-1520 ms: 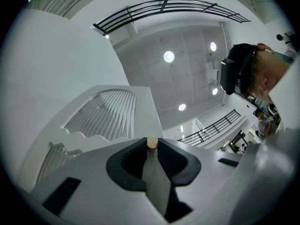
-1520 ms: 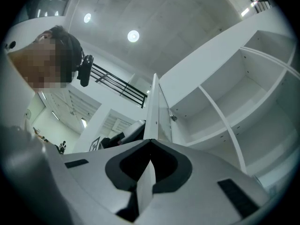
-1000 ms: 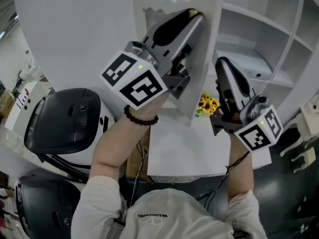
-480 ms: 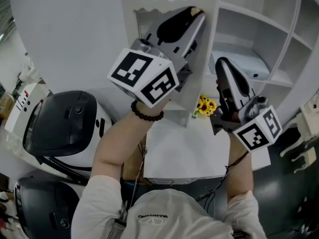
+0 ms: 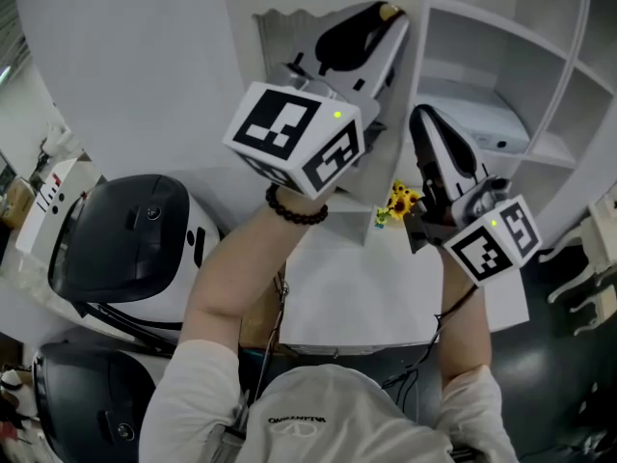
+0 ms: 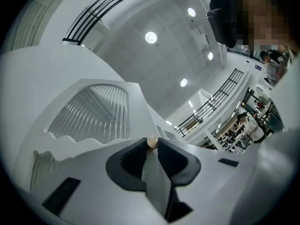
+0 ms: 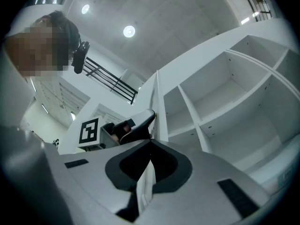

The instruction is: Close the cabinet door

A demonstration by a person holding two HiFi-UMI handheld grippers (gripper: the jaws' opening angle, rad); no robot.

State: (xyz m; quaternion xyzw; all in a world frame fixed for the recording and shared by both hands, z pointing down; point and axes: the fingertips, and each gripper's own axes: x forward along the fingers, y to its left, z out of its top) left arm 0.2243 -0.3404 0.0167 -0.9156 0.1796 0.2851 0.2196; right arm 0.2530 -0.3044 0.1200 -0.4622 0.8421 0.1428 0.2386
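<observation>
The white cabinet door point(image 5: 382, 187), with a slatted panel point(image 6: 91, 116), stands ajar in front of the open shelves point(image 5: 501, 75). My left gripper point(image 5: 388, 15) reaches up along the door's face and is shut on the small tan knob point(image 6: 152, 143) near the door's free edge. The right gripper view shows the left gripper's marker cube point(image 7: 89, 131) beside the door edge point(image 7: 157, 107). My right gripper point(image 5: 421, 116) points up just right of that edge, its jaws shut point(image 7: 151, 142) with nothing between them, apart from the door.
Yellow flowers point(image 5: 400, 201) sit low between the two arms. A white counter point(image 5: 357, 287) lies below the cabinet. Two black-and-white machines point(image 5: 125, 230) stand at the left. Empty white shelf compartments point(image 7: 220, 102) fill the right.
My left gripper has moved right with the knob and rolled, so its marker cube faces differently. The door has swung a little toward the shelves. The right gripper shifted slightly left.
</observation>
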